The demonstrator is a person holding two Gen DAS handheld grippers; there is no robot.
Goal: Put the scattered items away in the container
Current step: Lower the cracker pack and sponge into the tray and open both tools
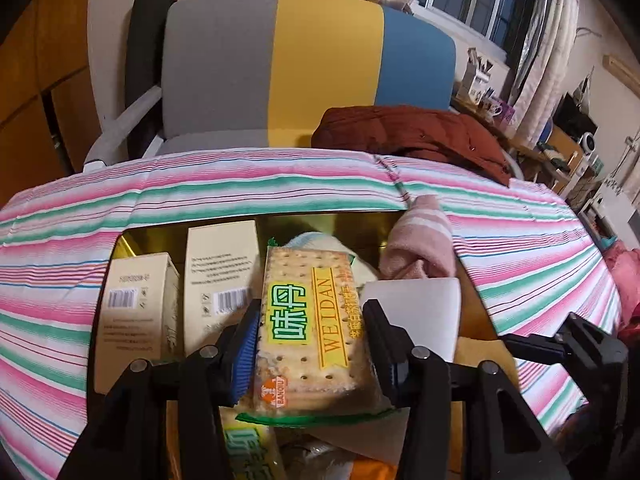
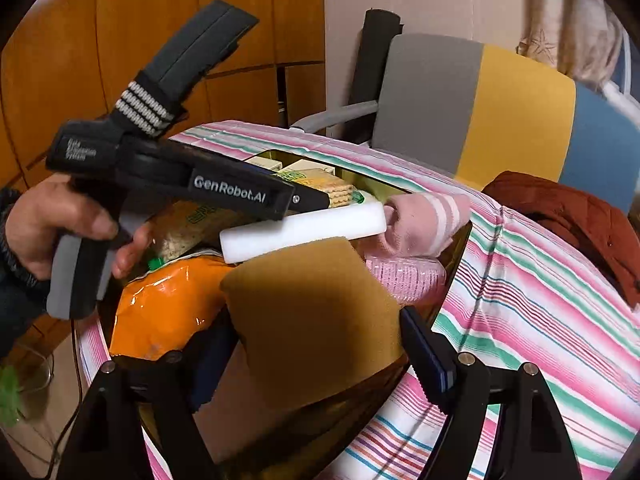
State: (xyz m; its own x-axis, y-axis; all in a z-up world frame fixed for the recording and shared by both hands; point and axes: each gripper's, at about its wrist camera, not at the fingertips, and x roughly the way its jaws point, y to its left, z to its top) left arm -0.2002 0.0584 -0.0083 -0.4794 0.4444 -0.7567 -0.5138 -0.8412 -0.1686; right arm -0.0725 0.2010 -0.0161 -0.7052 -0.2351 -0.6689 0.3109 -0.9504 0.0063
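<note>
The left gripper (image 2: pixel 320 200) is black with white "GenRobot.AI" letters, a grey handle, and blue pads (image 1: pixel 246 344). A dark sleeve (image 2: pixel 12 280) shows at 9 o'clock.

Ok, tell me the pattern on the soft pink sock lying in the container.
White stripes across the soft pink sock; right wrist view shows it best.

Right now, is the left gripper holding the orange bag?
No, the left gripper is clamped on the cracker pack; the orange bag lies in the container.
</note>
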